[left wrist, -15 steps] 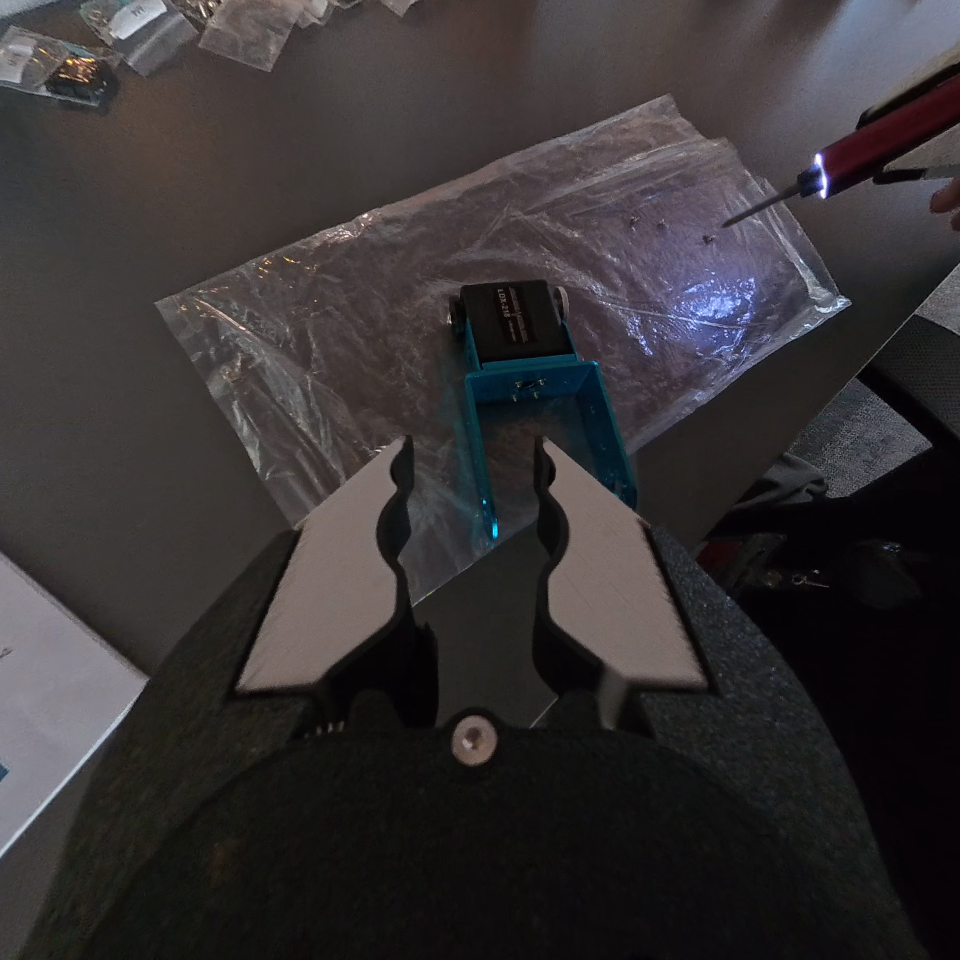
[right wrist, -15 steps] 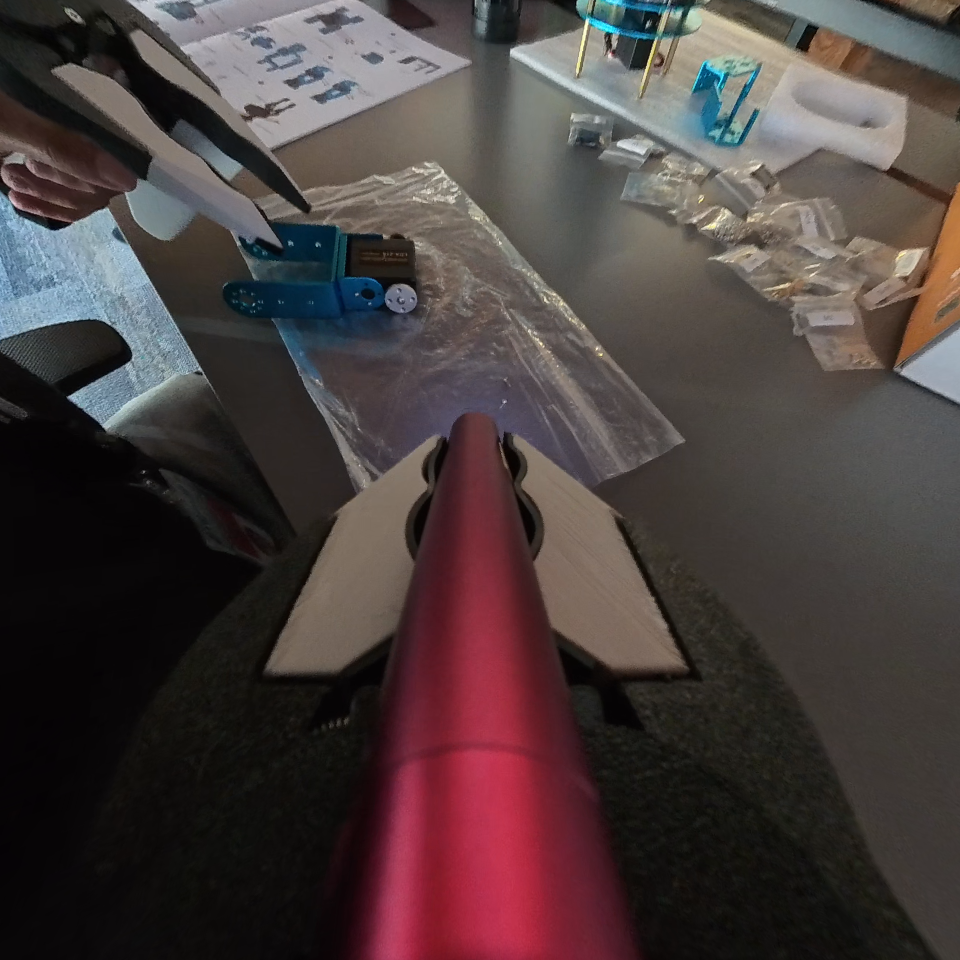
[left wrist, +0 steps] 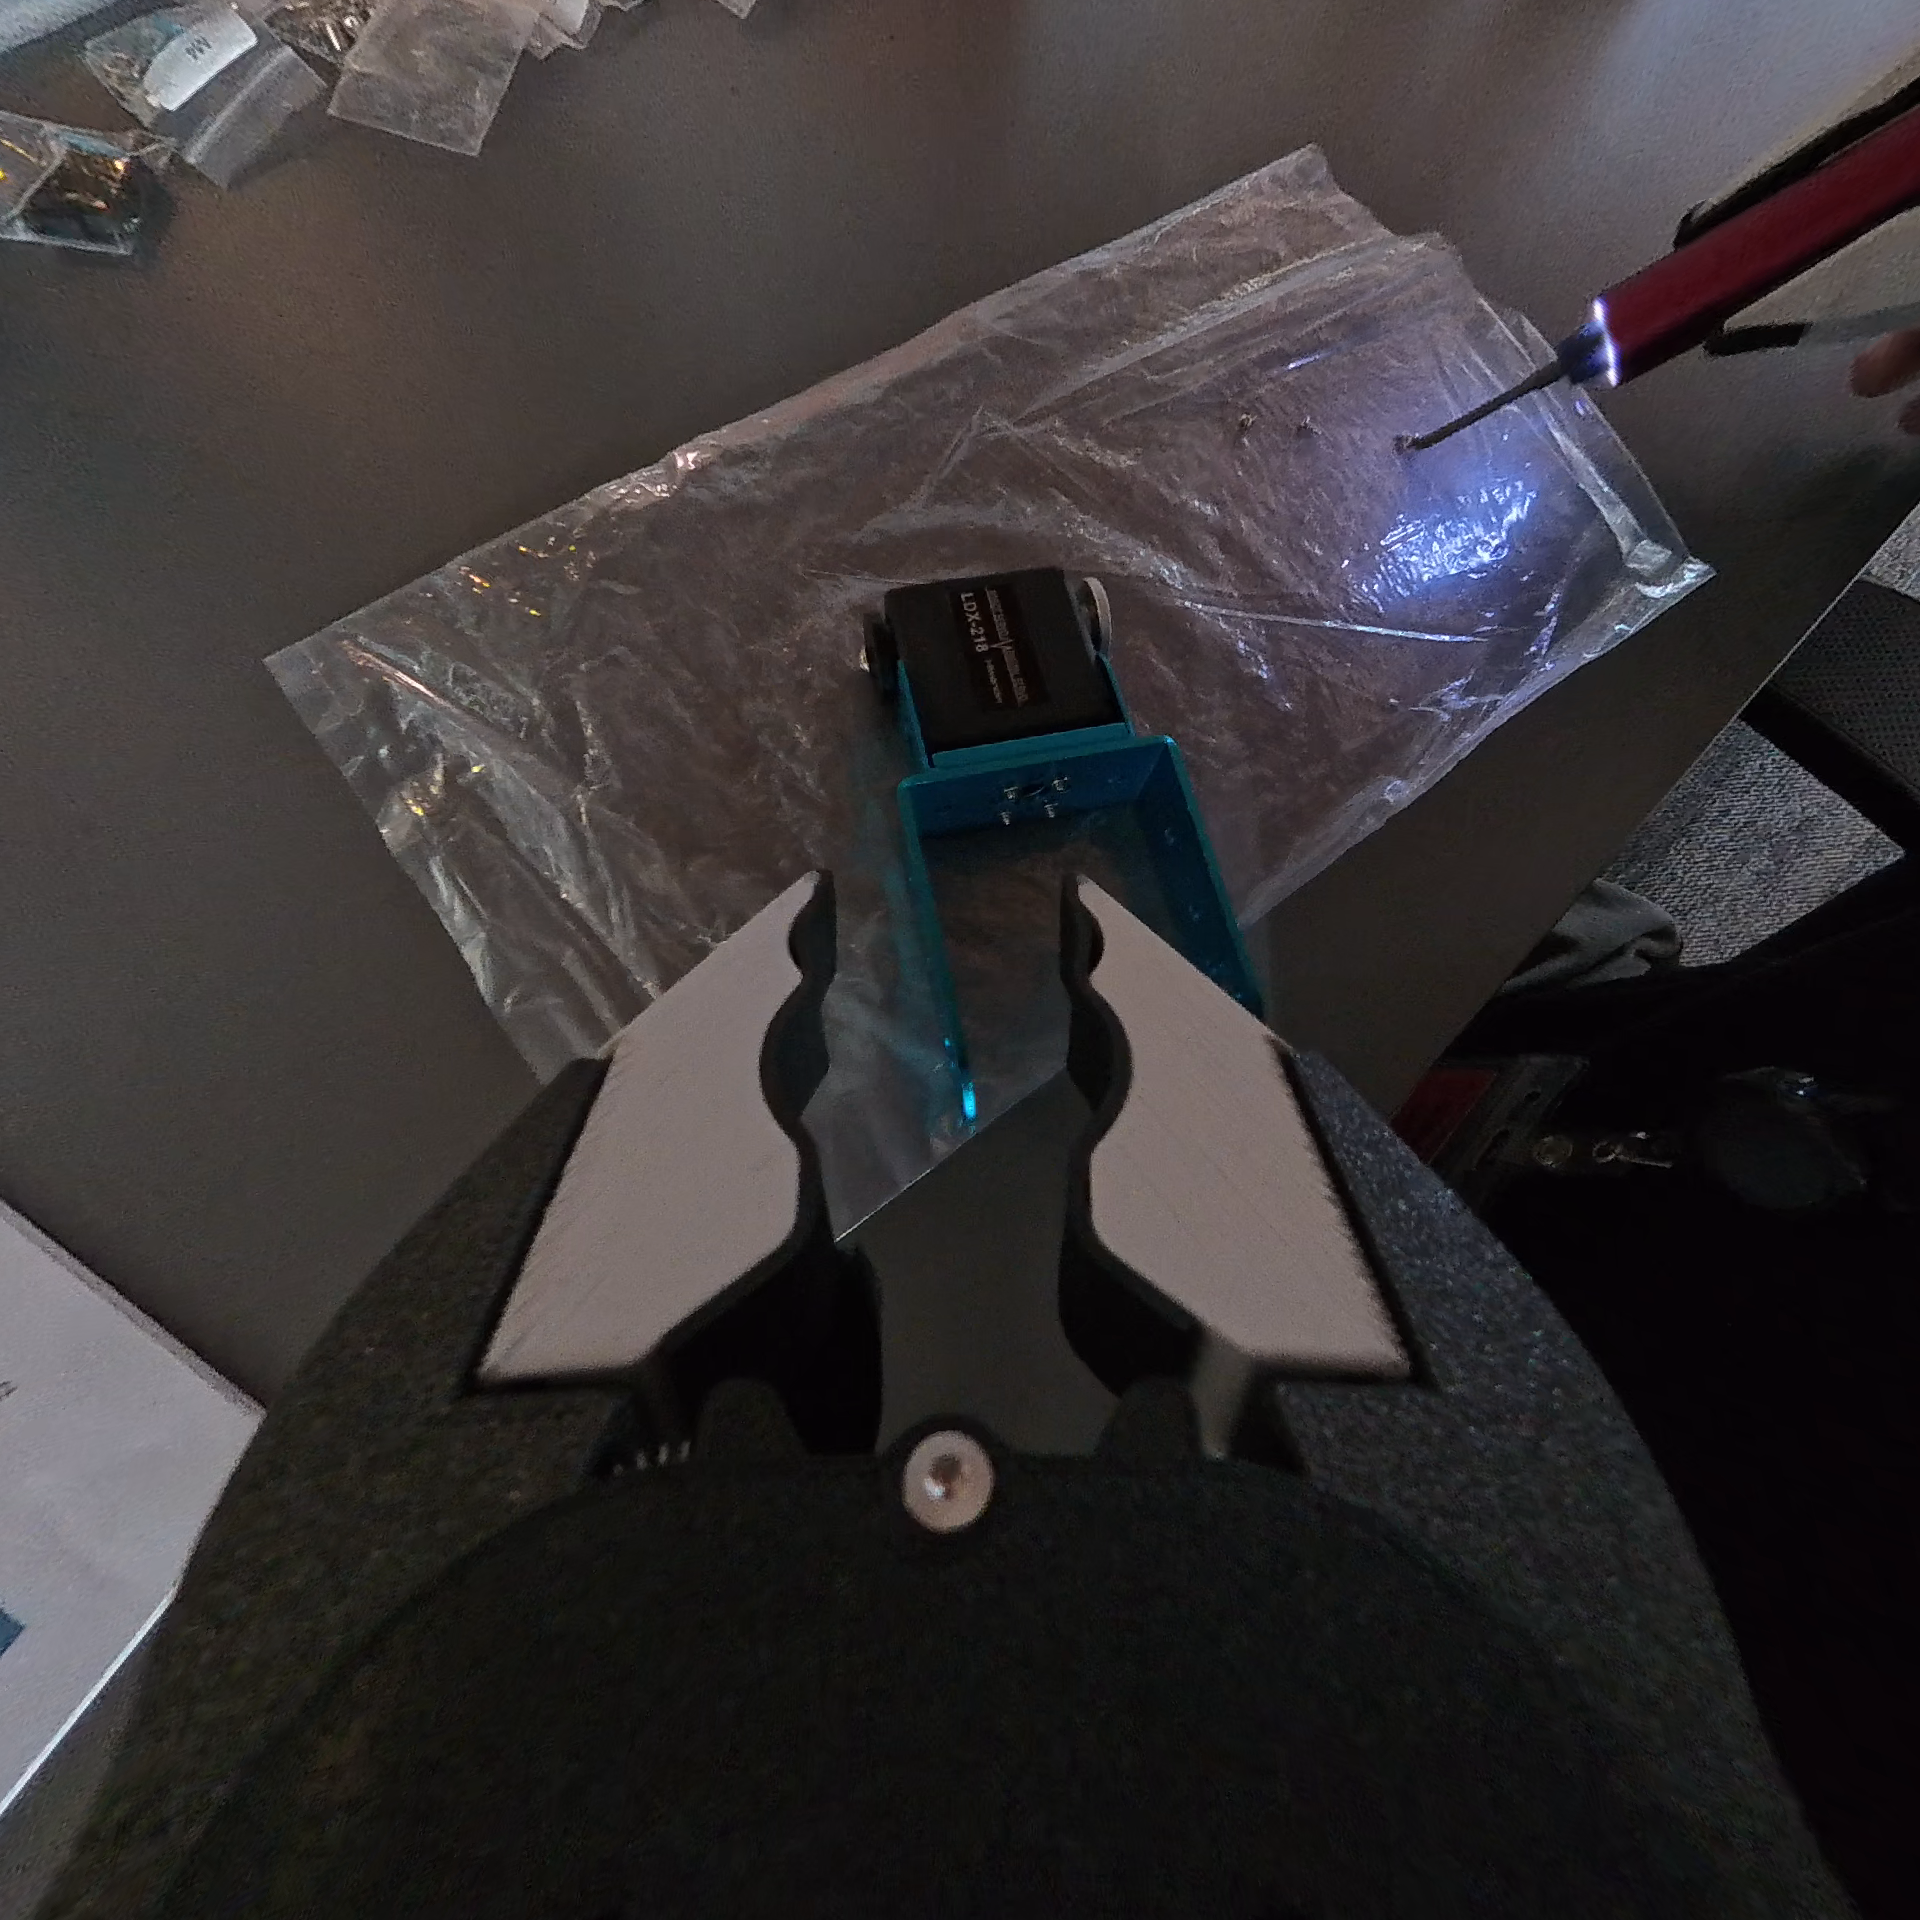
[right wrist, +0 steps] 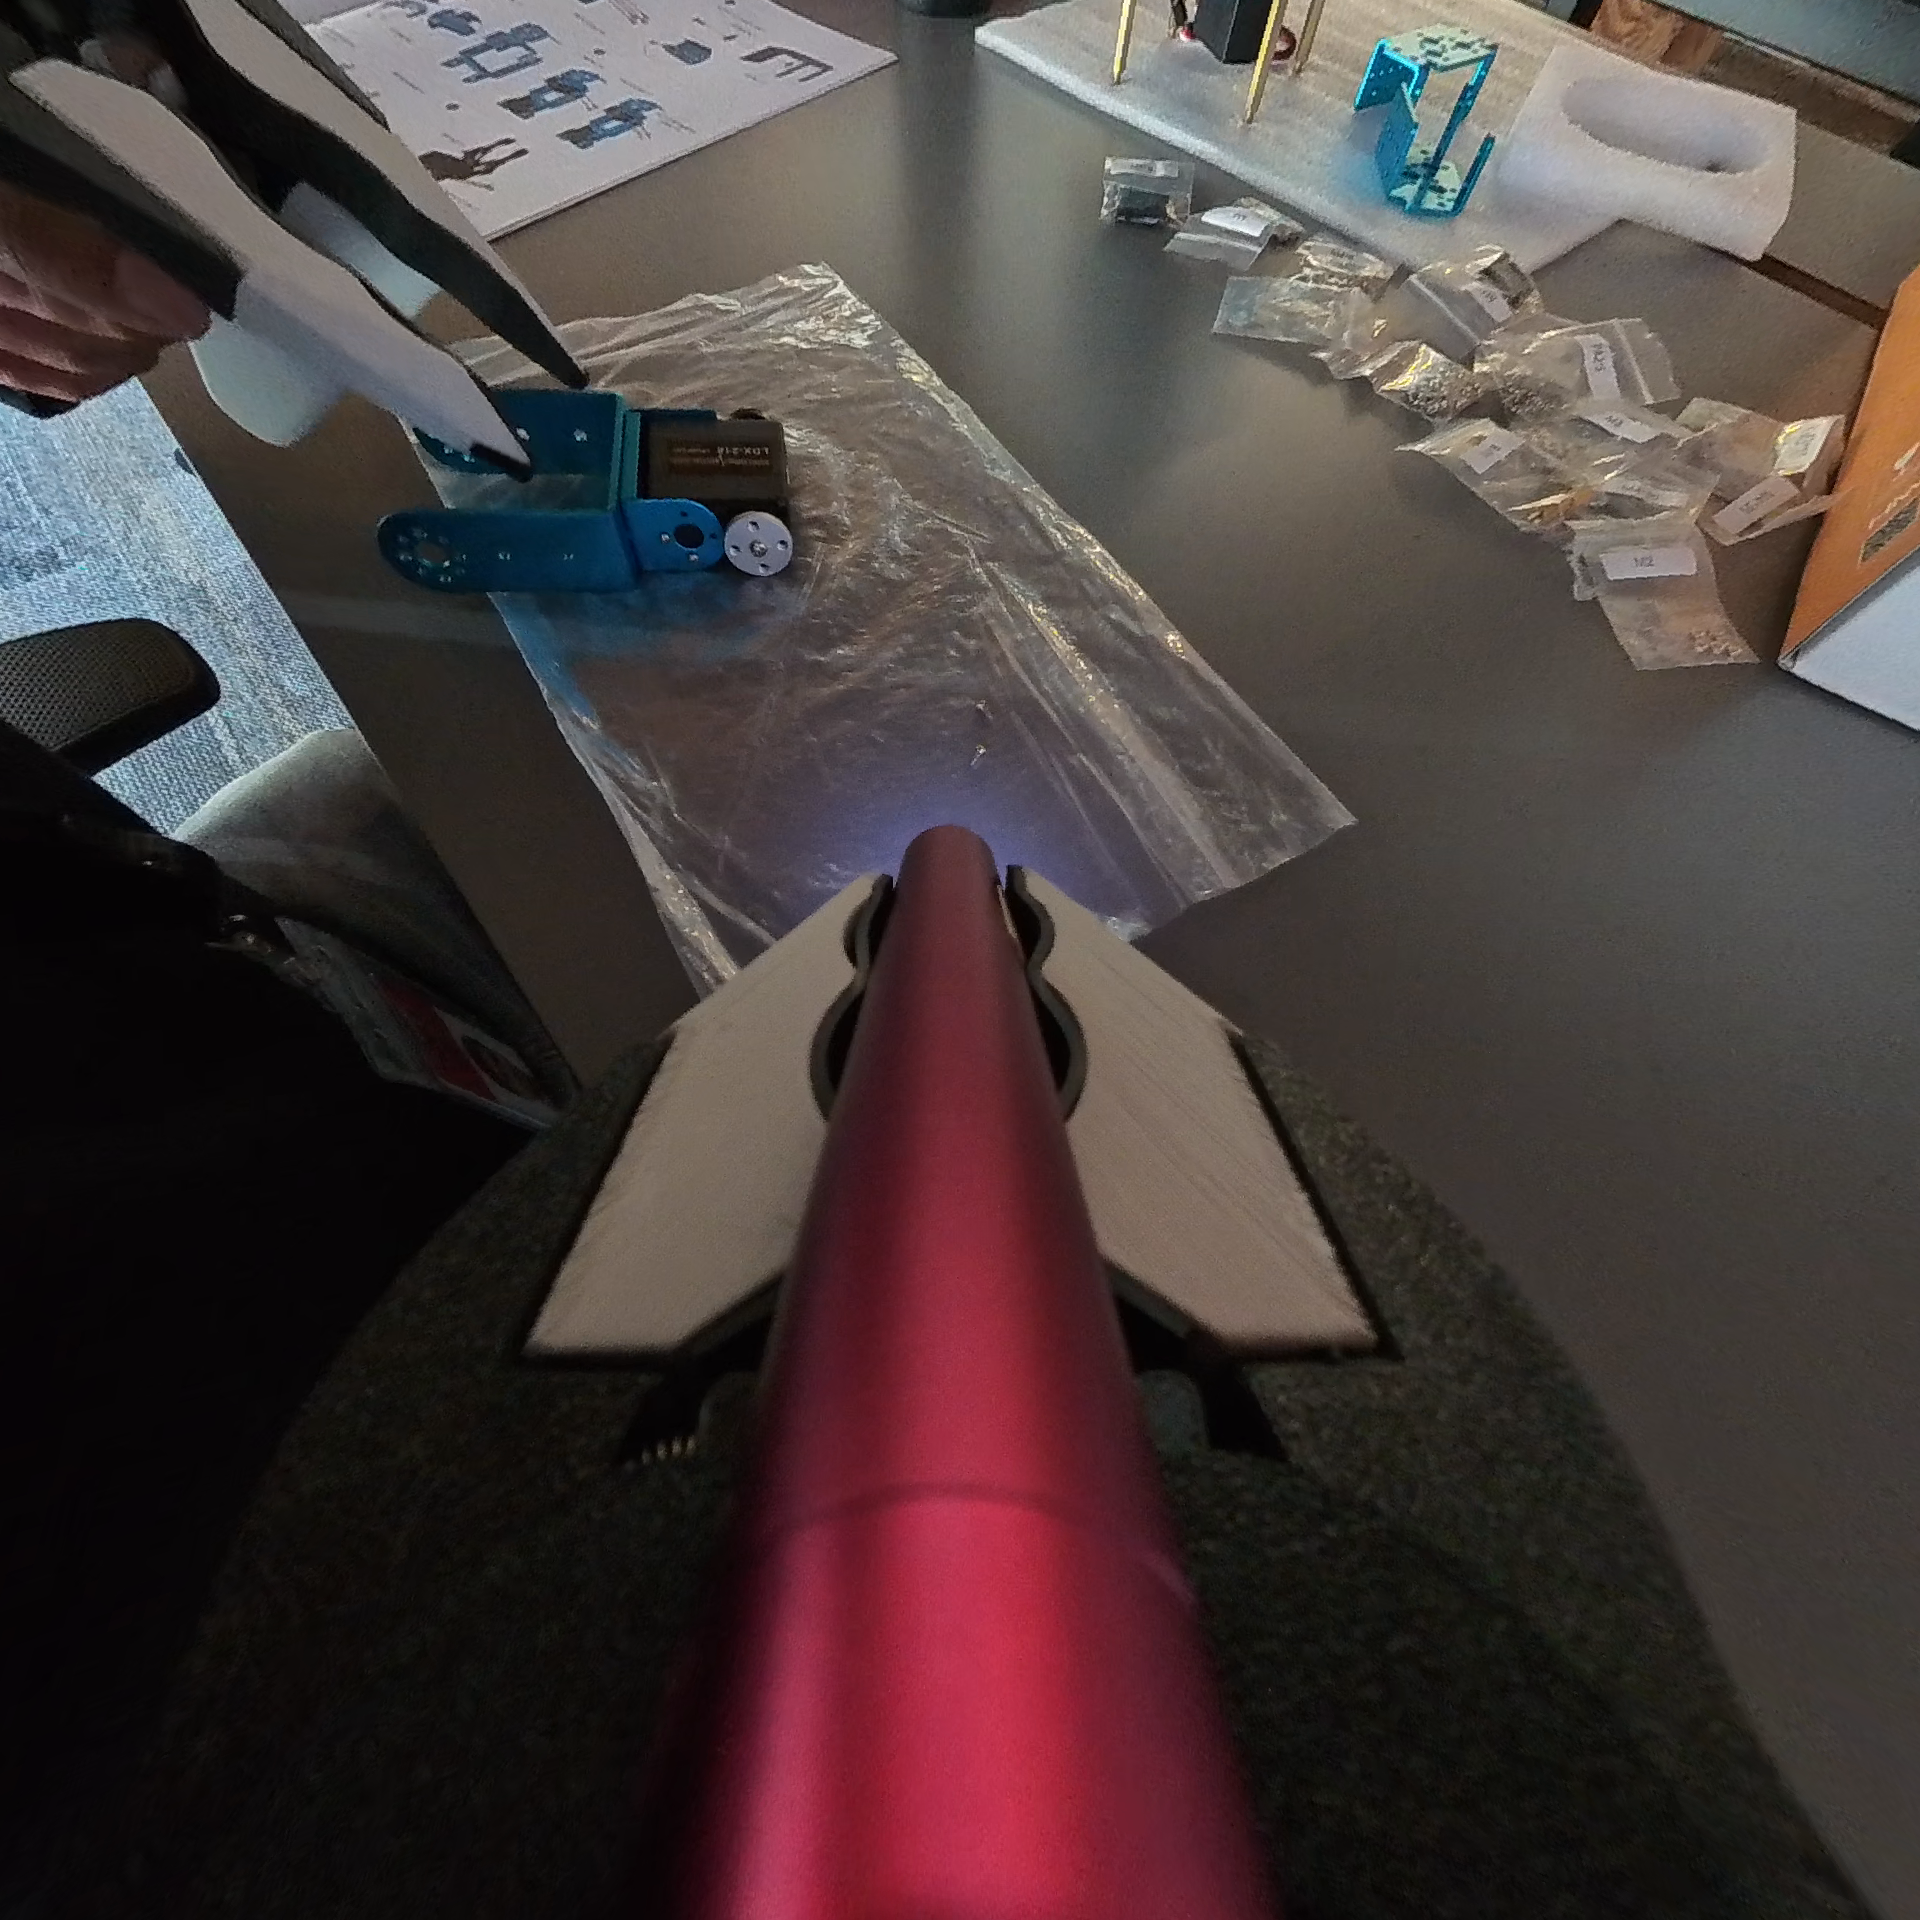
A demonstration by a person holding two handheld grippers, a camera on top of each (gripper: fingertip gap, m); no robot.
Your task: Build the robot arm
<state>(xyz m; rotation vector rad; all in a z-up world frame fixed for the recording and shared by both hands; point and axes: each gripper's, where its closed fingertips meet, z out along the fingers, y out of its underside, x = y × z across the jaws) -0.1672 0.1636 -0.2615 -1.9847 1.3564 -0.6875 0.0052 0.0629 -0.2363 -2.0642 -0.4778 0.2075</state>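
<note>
While the left gripper (left wrist: 945,894) is held with its jaws spread and nothing between them, its tips are seen at the open end of a blue bracket (left wrist: 1081,862) that lies on a clear plastic sheet (left wrist: 644,707) on the grey table (left wrist: 727,291). In the right wrist view one fingertip (right wrist: 499,442) appears to rest against the bracket's top edge, though real contact cannot be told. A black servo (left wrist: 992,655) is fixed in the far end of the bracket, and a round silver horn (right wrist: 758,541) is seen on its side. The right gripper (right wrist: 948,883) is pressed together on a red screwdriver (right wrist: 935,1299), whose nose is lit and throws a bluish glow on the sheet. In the left wrist view its thin bit (left wrist: 1481,421) is pointed down at a small screw (left wrist: 1405,444) near the sheet's far corner, touching it or just beside it; two more screws (left wrist: 1273,423) are seen close by. Small bags of parts (right wrist: 1538,405) are scattered farther along the table, beside an orange box (right wrist: 1870,540). A printed sheet (right wrist: 623,94), a second blue bracket (right wrist: 1423,125) and a white foam block (right wrist: 1652,156) are seen at the far side.
</note>
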